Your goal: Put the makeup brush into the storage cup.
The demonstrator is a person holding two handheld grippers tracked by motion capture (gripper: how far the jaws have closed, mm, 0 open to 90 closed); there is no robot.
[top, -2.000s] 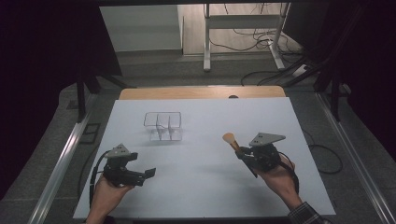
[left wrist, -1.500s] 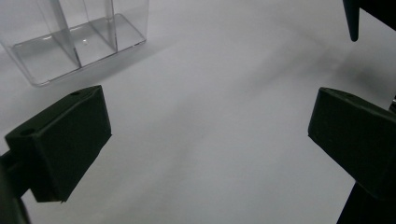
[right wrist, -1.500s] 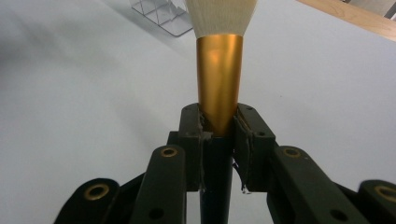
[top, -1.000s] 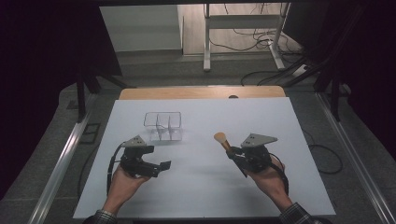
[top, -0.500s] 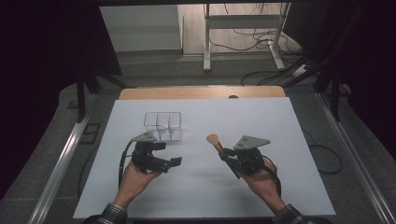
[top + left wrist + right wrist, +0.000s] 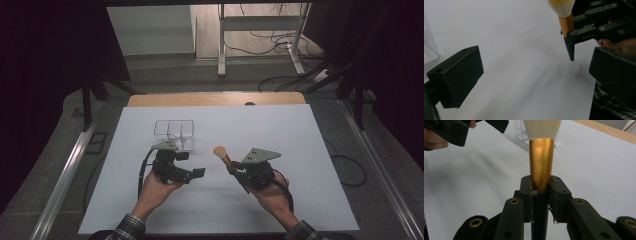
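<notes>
Table: white sheet over a wooden top, a strip of bare wood at the far edge; largest item, bearing all the rest.

Clear organiser: transparent box with inner dividers, standing on the sheet's left-centre, far side of the left gripper; its compartments look empty, though the glare makes this hard to confirm; a corner of it also shows at the left edge of the left gripper view.

Left gripper: held low over the sheet just on the near side of the organiser; jaws spread wide with nothing between them, plain in its own view; it points toward the right gripper.

Right gripper: held above the sheet right of centre, near the left gripper but apart from it; jaws pinching the brush where the gold ferrule meets the dark handle, seen close in its own view.

Makeup brush: carried off the table in the right gripper; long axis slanted, pale bristle head up and away toward the organiser, dark tapered handle tip down and toward the person; gold ferrule between them.

Progress, as judged: pick-up done, brush lifted and gripped firmly; the open left gripper facing it suggests a handover or a steadying hold; placing the brush in the organiser not yet done; roughly the middle of the work.
</notes>
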